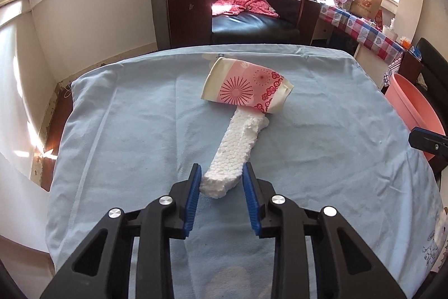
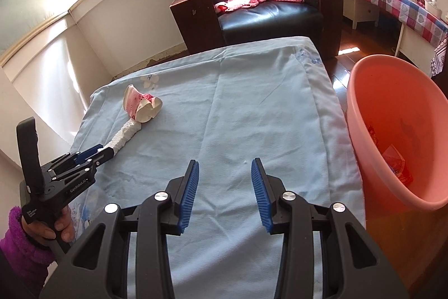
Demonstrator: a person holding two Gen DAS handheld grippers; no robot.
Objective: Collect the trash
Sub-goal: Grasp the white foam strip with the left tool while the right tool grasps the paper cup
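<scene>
Foam strip (image 1: 233, 156) lying on blue-sheeted table (image 1: 126, 116), far end under crumpled paper cup (image 1: 246, 87), near end pinched between left gripper (image 1: 221, 178) pads, right gripper (image 2: 224, 169) apart, empty, pink bin (image 2: 392, 131) right.

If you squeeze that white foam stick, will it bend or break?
The foam stick looks like beaded styrofoam, so it is probably very light and stiff. Its far end already looks ragged, so a hard pinch may crumble it. The squashed paper cup rests across that end and may slide off when lifted.
</scene>
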